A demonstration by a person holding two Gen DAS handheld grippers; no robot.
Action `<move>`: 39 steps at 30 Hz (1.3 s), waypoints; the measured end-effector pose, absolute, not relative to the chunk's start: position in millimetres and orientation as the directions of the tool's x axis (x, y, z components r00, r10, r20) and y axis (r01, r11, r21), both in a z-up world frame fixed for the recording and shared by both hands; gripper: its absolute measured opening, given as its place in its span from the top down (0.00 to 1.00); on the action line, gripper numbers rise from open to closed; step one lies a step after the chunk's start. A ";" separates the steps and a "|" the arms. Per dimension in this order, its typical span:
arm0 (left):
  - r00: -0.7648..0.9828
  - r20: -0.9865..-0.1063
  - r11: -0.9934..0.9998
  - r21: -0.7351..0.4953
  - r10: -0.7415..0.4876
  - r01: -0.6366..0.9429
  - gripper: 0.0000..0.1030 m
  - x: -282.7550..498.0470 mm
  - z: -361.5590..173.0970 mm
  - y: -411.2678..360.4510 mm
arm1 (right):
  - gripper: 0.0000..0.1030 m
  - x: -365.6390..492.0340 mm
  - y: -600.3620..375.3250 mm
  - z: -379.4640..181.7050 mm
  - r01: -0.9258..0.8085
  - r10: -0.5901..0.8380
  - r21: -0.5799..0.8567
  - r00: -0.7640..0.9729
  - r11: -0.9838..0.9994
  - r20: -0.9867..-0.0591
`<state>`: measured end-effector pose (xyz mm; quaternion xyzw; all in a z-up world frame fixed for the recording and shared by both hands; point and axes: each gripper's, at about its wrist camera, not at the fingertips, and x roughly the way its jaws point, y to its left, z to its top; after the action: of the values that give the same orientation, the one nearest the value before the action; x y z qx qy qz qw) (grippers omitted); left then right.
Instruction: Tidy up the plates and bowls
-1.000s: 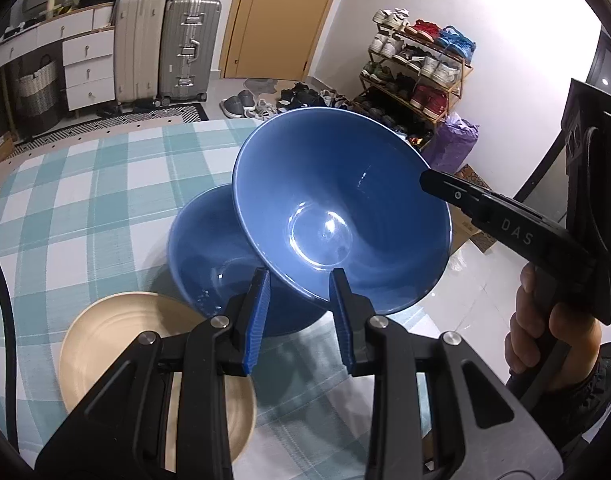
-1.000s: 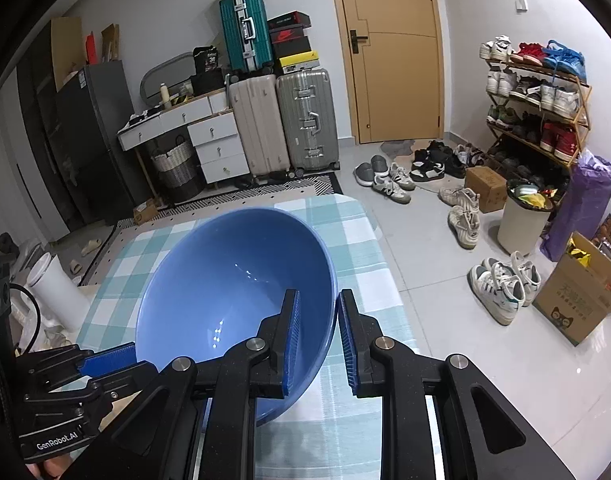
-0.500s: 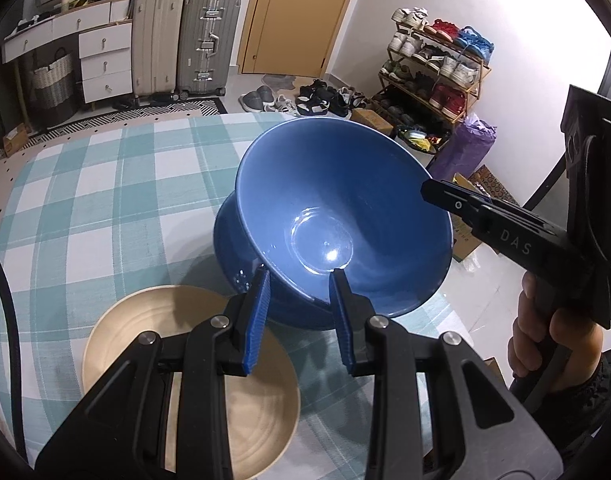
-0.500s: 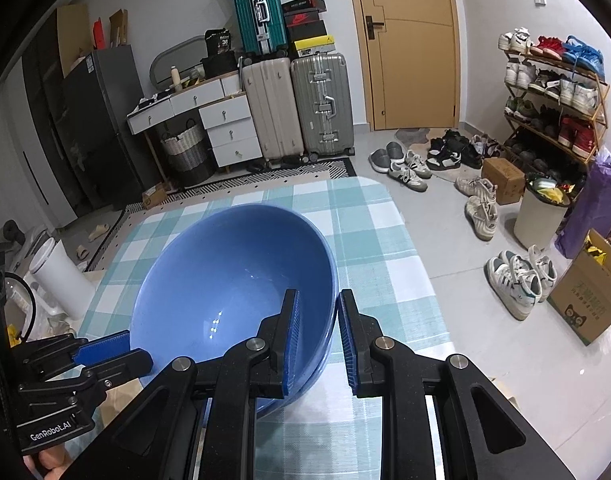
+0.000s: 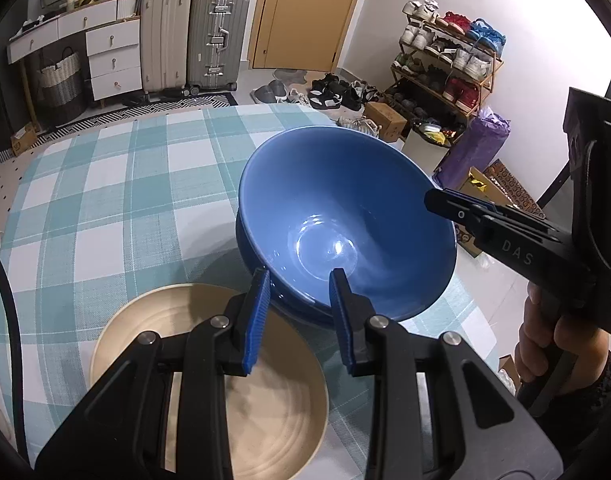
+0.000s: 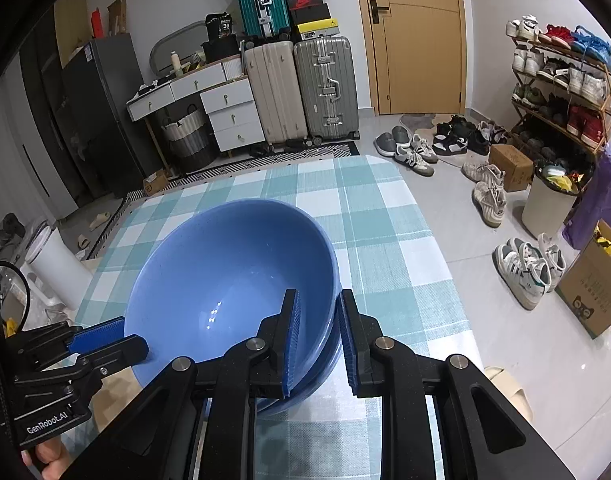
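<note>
A large blue bowl (image 5: 345, 216) sits nested in a second blue bowl (image 5: 261, 280) on the checked tablecloth (image 5: 117, 184). A beige plate (image 5: 209, 384) lies in front of them, under my left gripper (image 5: 299, 304), whose jaws straddle the near rim of the top bowl with a gap on each side. In the right wrist view my right gripper (image 6: 319, 328) has its jaws spread around the top bowl's (image 6: 225, 280) right rim, no longer pinching it. The lower bowl's edge (image 6: 329, 360) shows beneath. The left gripper's fingertips (image 6: 101, 336) touch the bowl's left rim.
The table's right edge (image 6: 437, 248) drops to a tiled floor with shoes and a cardboard box (image 6: 597, 288). A shoe rack (image 5: 445, 68) stands by the wall. Suitcases (image 6: 297, 92) and drawers stand beyond the table's far end.
The top blue bowl came down from a tilted, raised hold and now rests nested in the lower bowl. Both grippers' jaws have widened off its rim.
</note>
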<state>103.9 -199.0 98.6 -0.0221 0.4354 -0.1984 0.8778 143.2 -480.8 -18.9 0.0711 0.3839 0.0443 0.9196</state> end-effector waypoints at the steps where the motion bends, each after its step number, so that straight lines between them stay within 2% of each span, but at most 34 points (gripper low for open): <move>1: 0.542 -0.757 0.921 -0.209 -0.365 0.329 0.74 105.0 96.8 -198.8 | 0.80 143.8 -480.5 -20.9 -0.027 0.137 0.166 0.700 0.986 -0.701; 29: 0.588 -0.774 0.937 -0.020 -0.235 0.347 0.73 120.9 61.7 -223.4 | 0.80 151.9 -476.8 -52.2 -0.026 0.104 0.118 0.681 0.993 -0.725; 39: 0.576 -0.787 0.936 -0.005 -0.220 0.351 0.73 118.6 60.0 -225.4 | 0.80 150.1 -476.6 -53.6 -0.029 0.100 0.110 0.683 0.994 -0.724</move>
<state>118.6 -225.4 60.0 0.0761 0.4313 -0.1616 0.8843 150.1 -476.6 -53.6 0.0446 0.3966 0.0351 0.9162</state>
